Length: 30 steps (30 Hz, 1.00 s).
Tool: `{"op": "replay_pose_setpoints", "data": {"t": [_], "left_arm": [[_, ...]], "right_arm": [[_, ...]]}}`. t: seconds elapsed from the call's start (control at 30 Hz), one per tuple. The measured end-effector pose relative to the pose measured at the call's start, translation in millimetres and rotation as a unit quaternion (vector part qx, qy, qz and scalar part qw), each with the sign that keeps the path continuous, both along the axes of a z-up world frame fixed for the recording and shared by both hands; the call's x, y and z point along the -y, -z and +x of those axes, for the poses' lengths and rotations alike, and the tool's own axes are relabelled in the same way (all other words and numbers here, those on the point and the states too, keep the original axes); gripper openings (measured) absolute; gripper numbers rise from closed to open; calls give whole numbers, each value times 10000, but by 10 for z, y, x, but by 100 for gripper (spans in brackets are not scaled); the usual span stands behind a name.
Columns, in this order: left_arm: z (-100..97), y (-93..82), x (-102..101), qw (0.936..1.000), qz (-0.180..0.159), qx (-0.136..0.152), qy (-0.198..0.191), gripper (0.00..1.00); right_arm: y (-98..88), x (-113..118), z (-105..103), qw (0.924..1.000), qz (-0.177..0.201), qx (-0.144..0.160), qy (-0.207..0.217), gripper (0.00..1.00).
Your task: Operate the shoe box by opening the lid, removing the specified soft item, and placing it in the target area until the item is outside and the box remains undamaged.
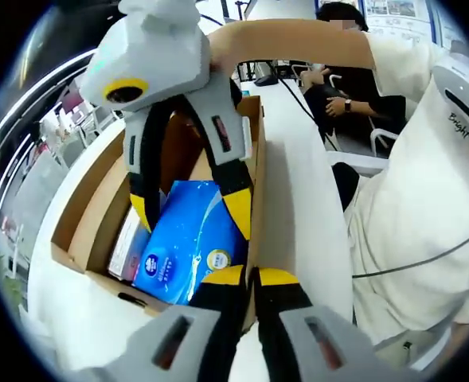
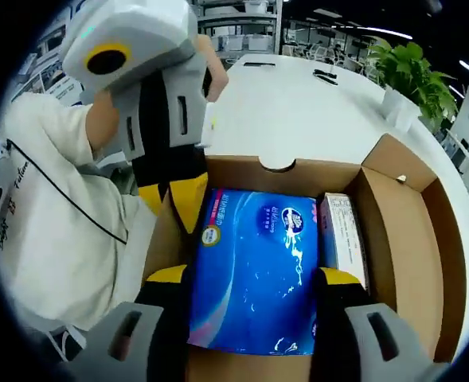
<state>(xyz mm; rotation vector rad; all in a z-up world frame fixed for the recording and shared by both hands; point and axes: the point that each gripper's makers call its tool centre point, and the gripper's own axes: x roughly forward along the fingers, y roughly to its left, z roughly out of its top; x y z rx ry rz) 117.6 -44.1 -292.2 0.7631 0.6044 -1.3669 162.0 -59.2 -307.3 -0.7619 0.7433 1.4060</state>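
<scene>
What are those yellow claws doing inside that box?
A person is working two hand-held grippers at an open cardboard shoe box on a white table. The right gripper has its jaws spread to either side of a blue pack of tissues lying in the box, ready to grab it. The left gripper is shut on the box's side wall. A small white carton lies beside the pack. The pack is not out yet.

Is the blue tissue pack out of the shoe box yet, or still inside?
Inside. The blue tissue pack lies flat on the open shoe box's floor, between the right tongs' spread jaws.
</scene>
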Motion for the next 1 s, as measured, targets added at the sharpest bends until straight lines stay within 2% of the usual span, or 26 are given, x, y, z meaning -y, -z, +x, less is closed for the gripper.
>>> {"op": "replay_pose_setpoints", "data": {"t": [0.5,0.67,0.93,1.0], "left_arm": [[-13,5,-2,10000,8,13,3,4],[-16,7,-3,10000,16,26,1,4],[-10,10,-8,10000,21,2,-5,4],[-10,11,-9,10000,25,6,-6,4]], "right_arm": [[9,70,4,10000,-60,-26,-62,60],[16,251,4,9995,-311,-29,-31,60],[13,387,49,9993,-366,-29,-79,60],[14,469,42,9985,-532,-19,-115,60]]}}
